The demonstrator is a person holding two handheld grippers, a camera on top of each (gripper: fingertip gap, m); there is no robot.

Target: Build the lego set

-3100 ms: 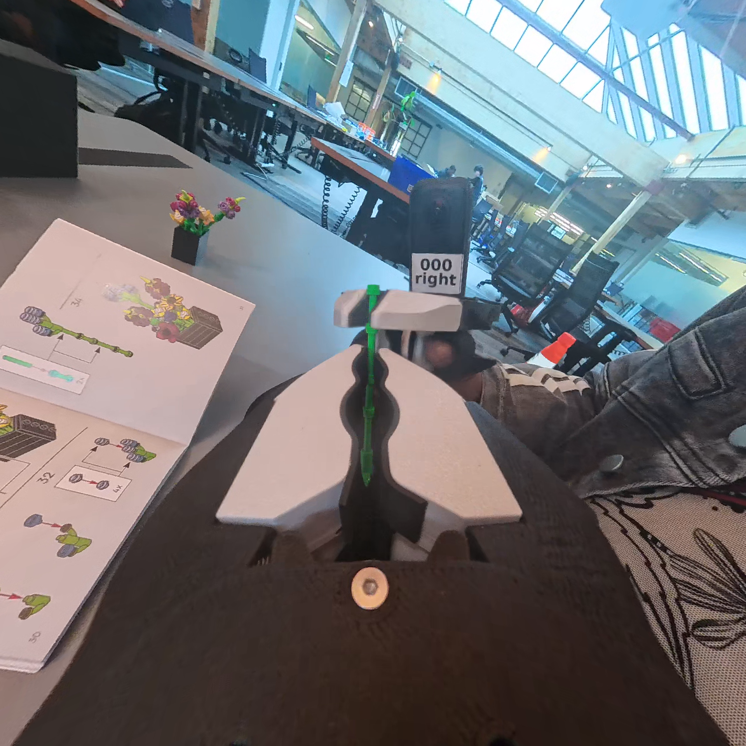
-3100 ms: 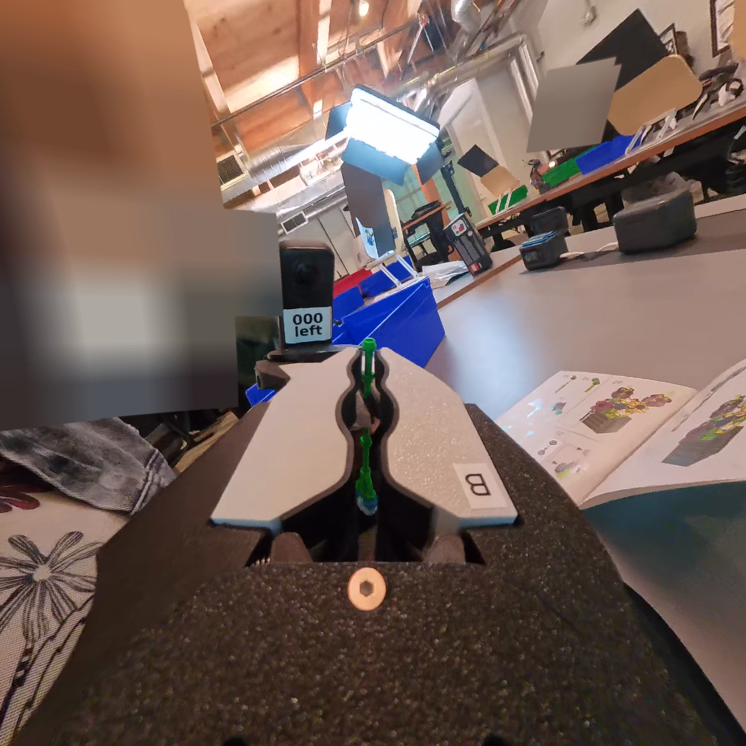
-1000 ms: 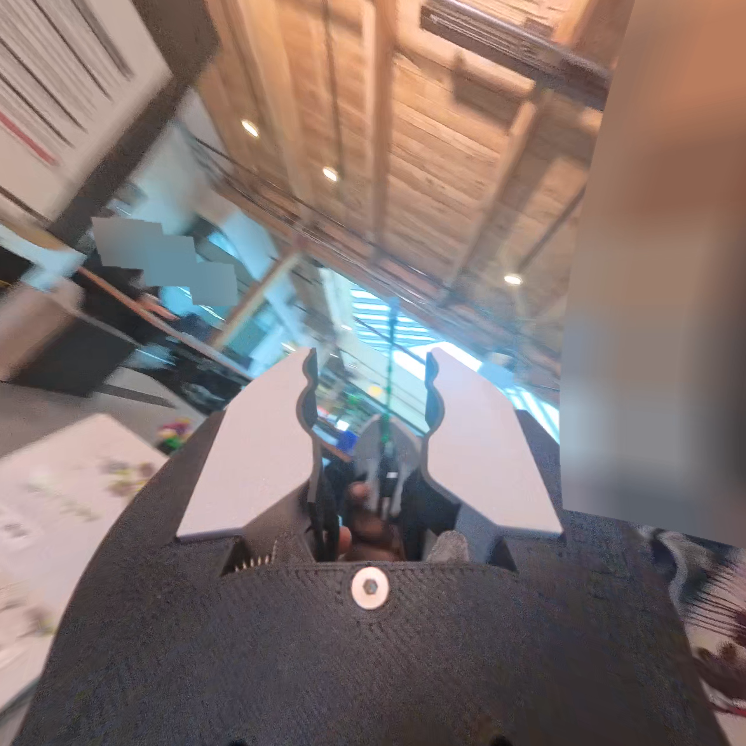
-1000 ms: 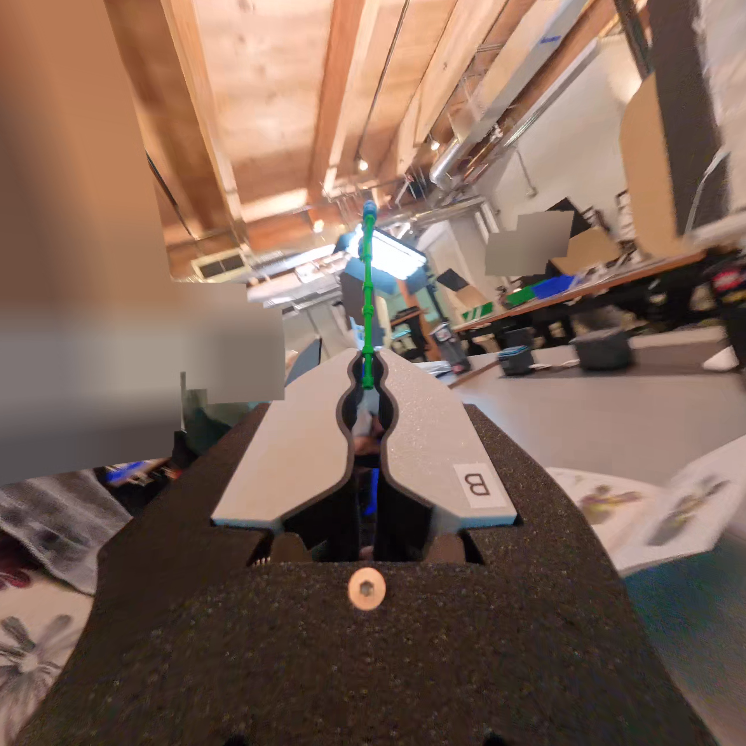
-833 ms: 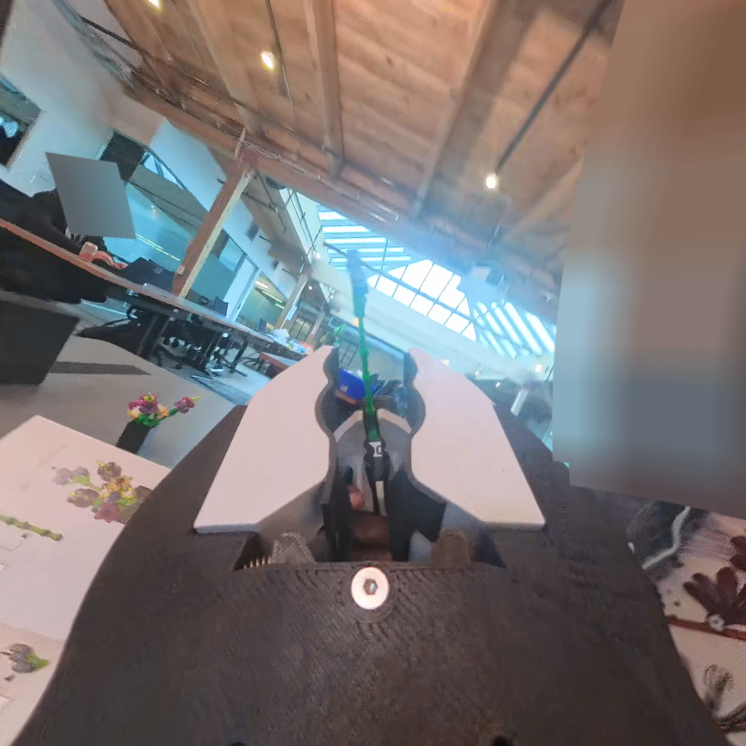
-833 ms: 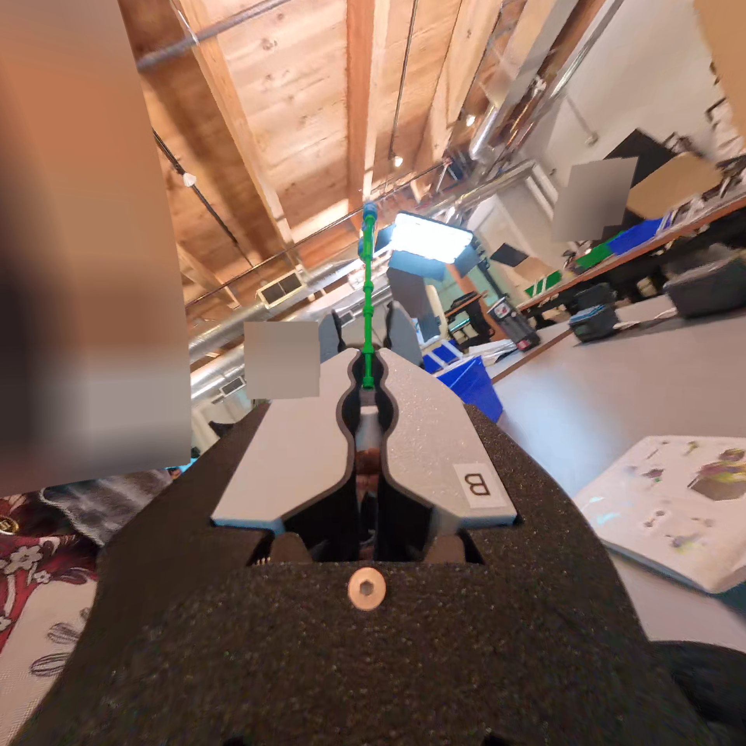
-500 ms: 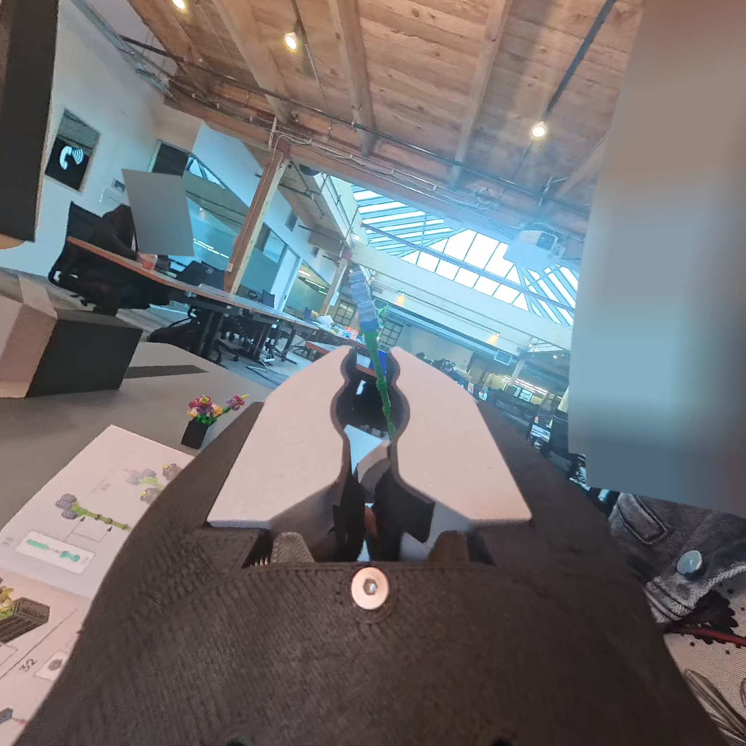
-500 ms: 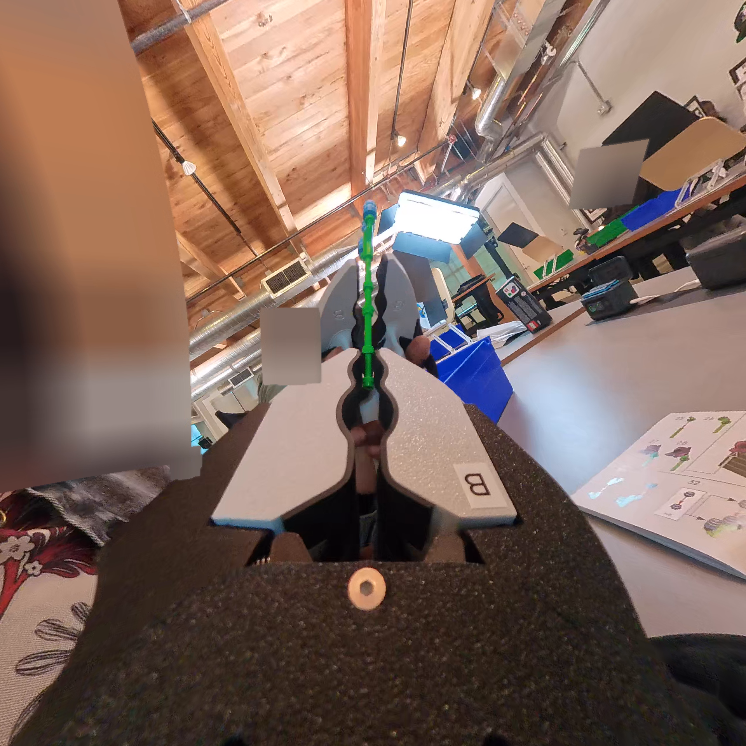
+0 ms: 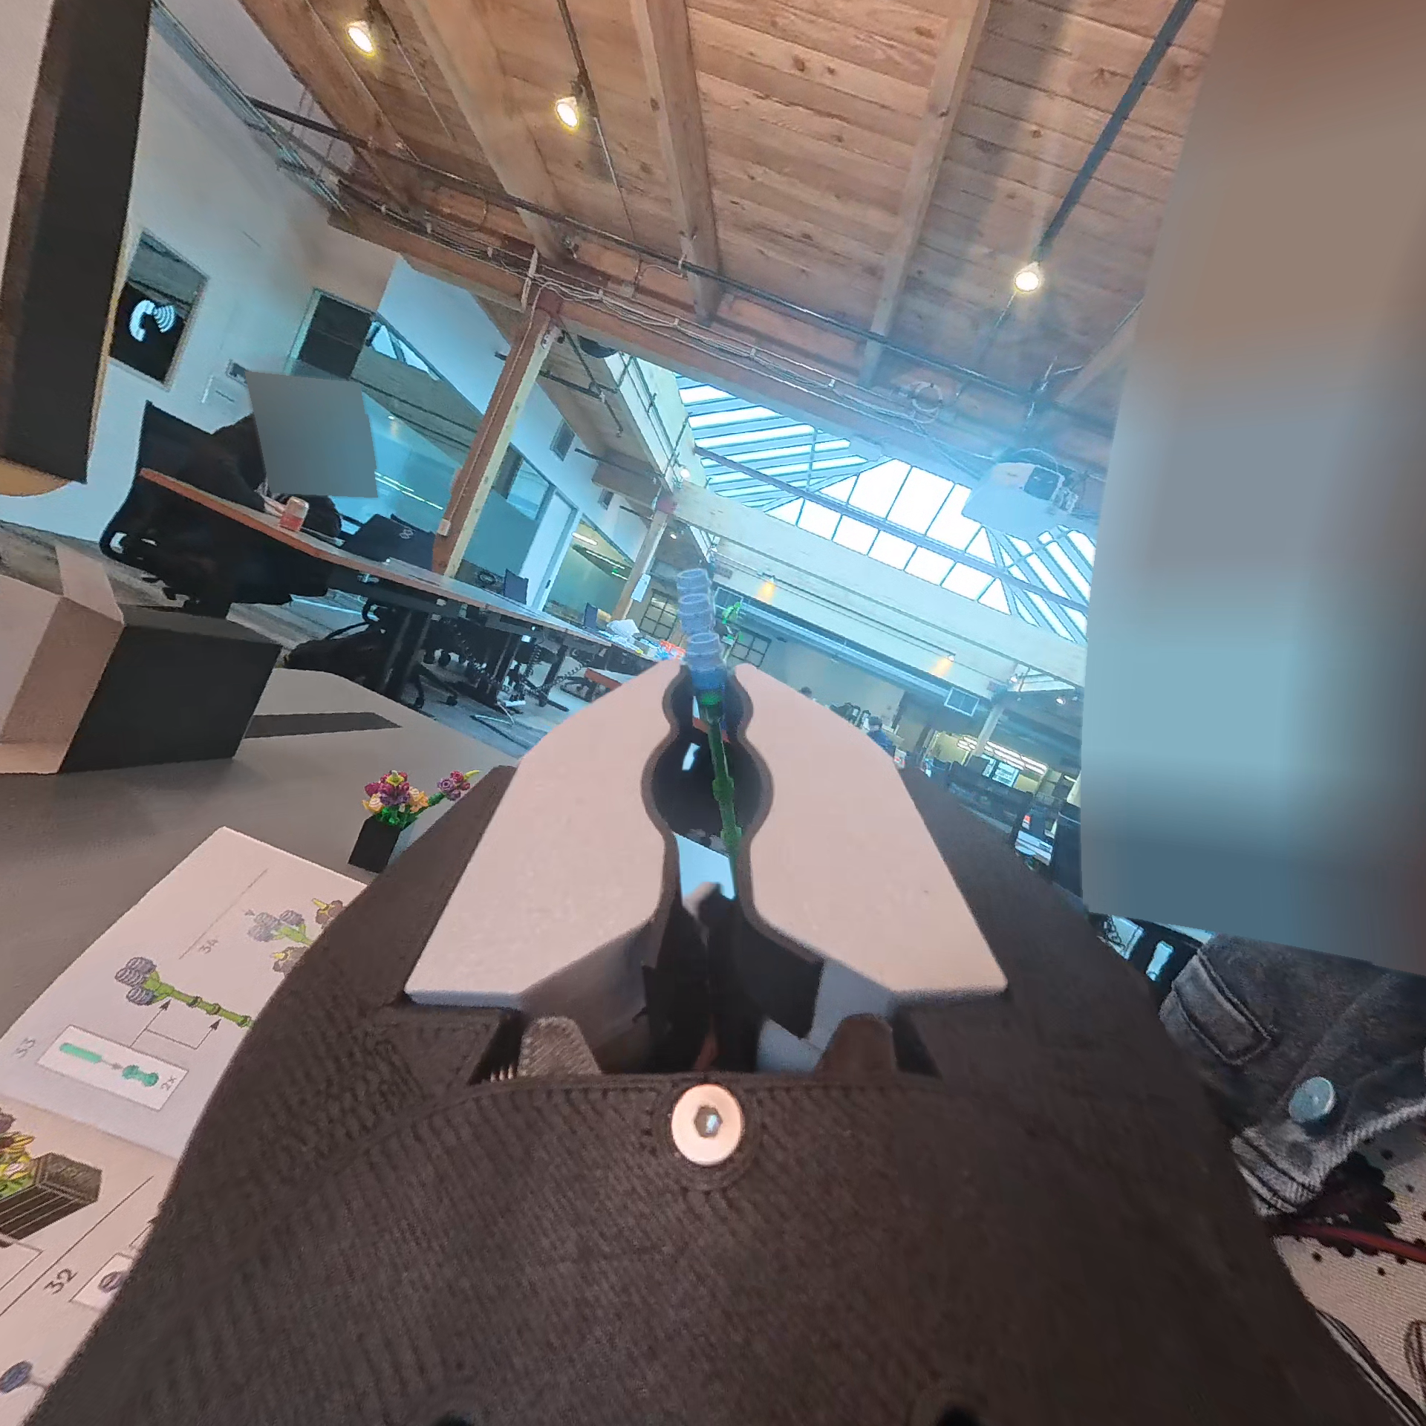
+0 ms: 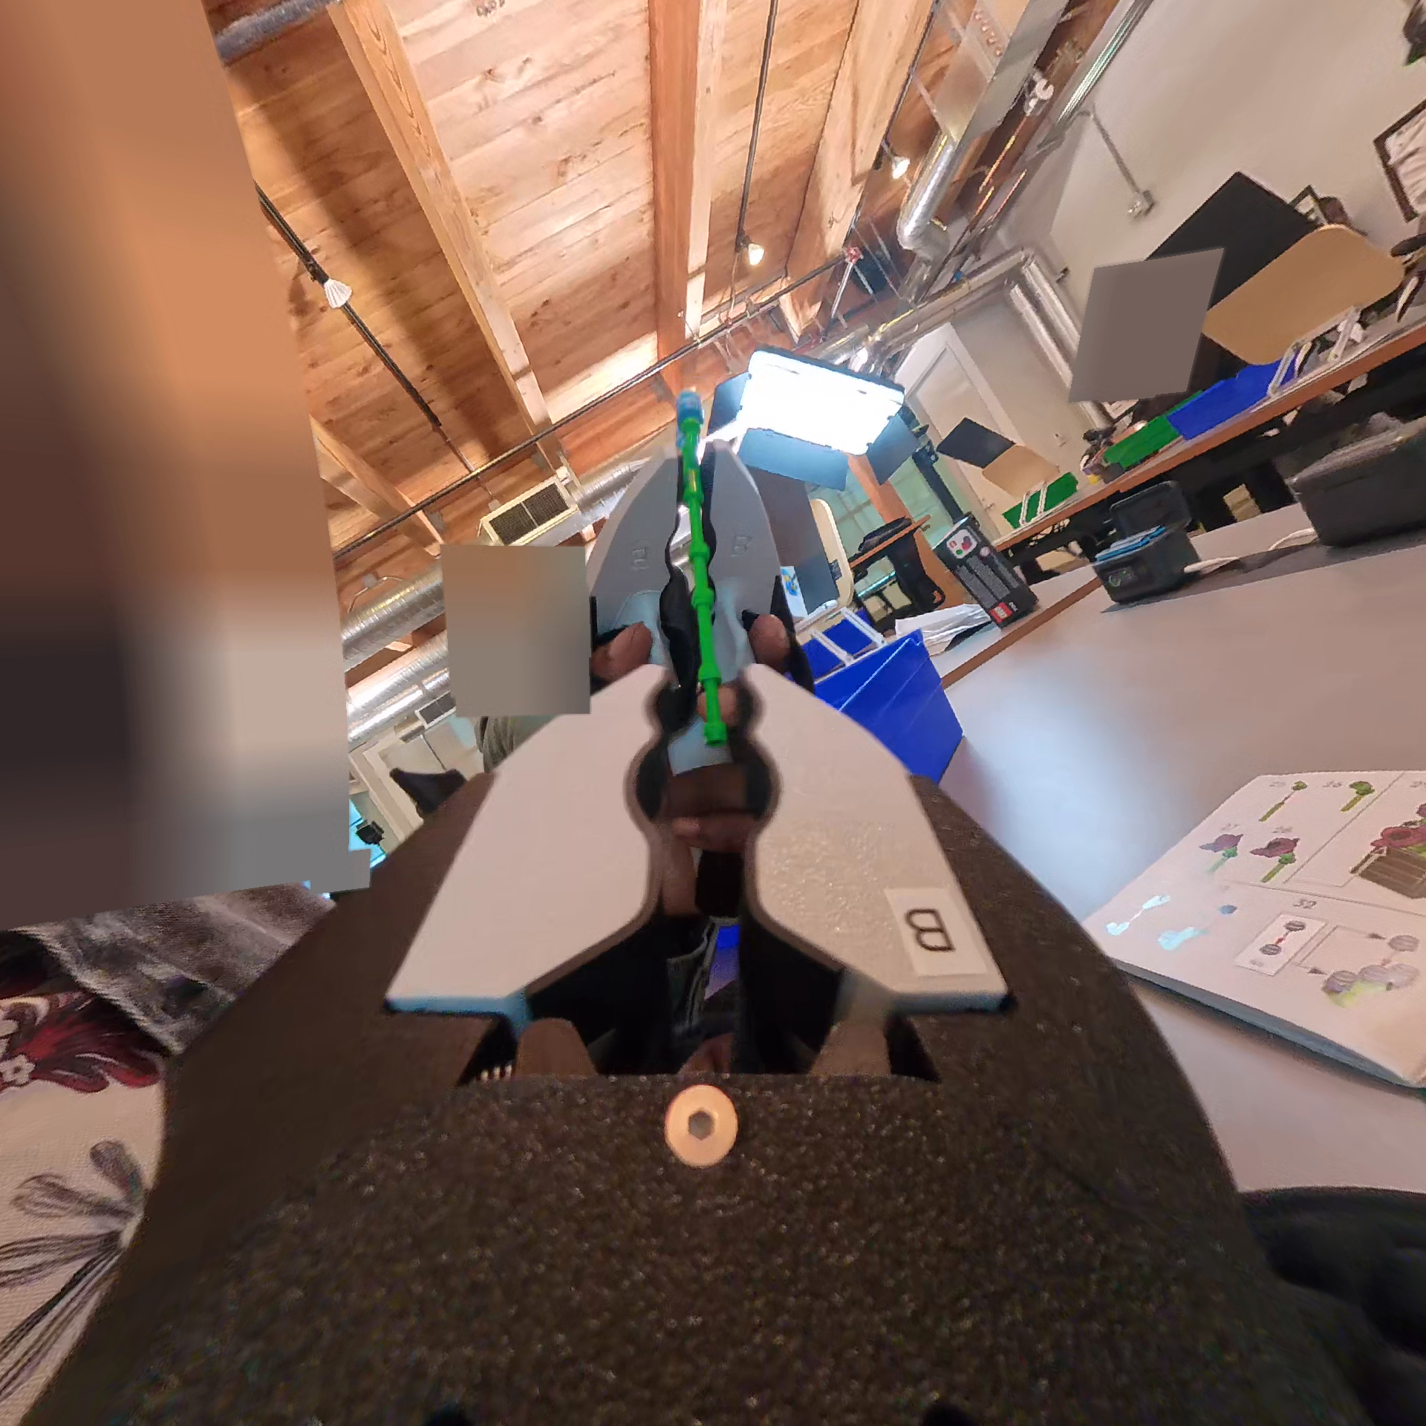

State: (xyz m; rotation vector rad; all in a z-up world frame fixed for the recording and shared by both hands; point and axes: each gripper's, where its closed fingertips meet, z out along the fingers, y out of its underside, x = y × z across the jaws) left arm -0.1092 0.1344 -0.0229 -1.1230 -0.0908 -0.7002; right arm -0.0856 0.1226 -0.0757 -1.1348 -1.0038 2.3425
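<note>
A thin green lego stem [image 10: 701, 586] with a pale blue stacked tip [image 9: 697, 617] points up towards the ceiling. My left gripper [image 9: 707, 673] is shut on the stem just under the blue tip, and the green shaft [image 9: 722, 787] runs down between its fingers. In the right wrist view the left gripper [image 10: 689, 463] stands straight ahead, clamped on the stem. My right gripper [image 10: 707, 683] is below it with its jaws slightly parted. The stem's lower end hangs loose in the gap between them.
An open instruction booklet [image 9: 162, 949] lies on the grey table [image 9: 154, 802] and also shows in the right wrist view [image 10: 1273, 910]. A small flower build in a black pot [image 9: 392, 819] stands beyond it. A black-and-white box [image 9: 131, 679] sits far left. A blue bin [image 10: 887, 694] is behind.
Both grippers tilted up towards the ceiling. The right gripper held the stem alone, the left gripper closed on its upper part, and now the right jaws have parted off the stem.
</note>
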